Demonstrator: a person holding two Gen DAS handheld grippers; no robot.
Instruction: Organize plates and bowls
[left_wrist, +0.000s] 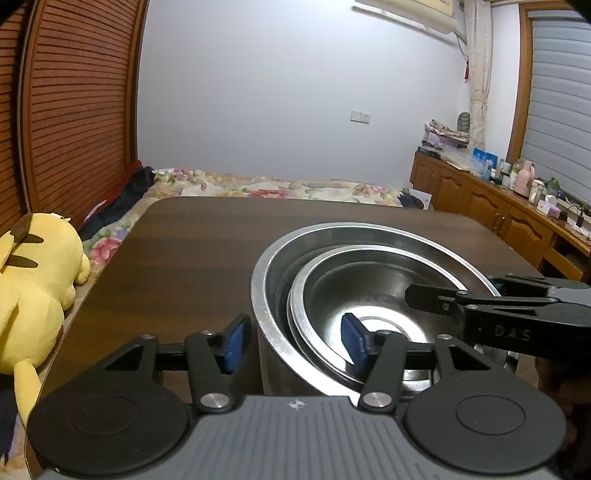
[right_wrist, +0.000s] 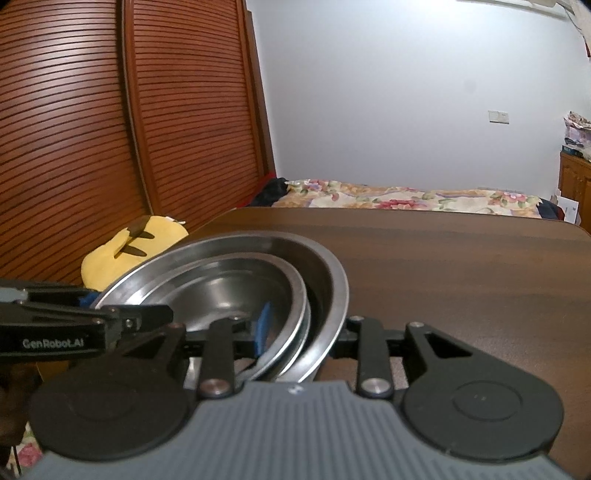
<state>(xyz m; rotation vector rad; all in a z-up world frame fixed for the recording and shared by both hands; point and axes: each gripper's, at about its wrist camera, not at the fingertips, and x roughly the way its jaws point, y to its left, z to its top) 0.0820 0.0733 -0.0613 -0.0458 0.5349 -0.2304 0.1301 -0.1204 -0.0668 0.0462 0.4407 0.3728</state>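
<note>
Two steel bowls are nested on the dark wooden table (left_wrist: 184, 258): a small bowl (left_wrist: 332, 291) lies tilted inside a large bowl (left_wrist: 369, 227). My left gripper (left_wrist: 295, 343) straddles their near-left rims, one blue pad outside the large bowl's wall, the other inside the small bowl, both clear of the metal. From the other side my right gripper (right_wrist: 304, 332) straddles the rims of the small bowl (right_wrist: 229, 288) and large bowl (right_wrist: 332, 273). Its left pad stands just off the inner wall, while its right pad is hidden behind the large rim. Each gripper shows in the other's view: right gripper (left_wrist: 454, 290), left gripper (right_wrist: 129, 306).
A yellow plush toy (left_wrist: 37, 288) lies off the table's left edge, beside a slatted wooden wardrobe (right_wrist: 92, 129). A bed with a floral cover (left_wrist: 258, 188) runs behind the table. A wooden cabinet (left_wrist: 480, 199) with bottles stands at the right.
</note>
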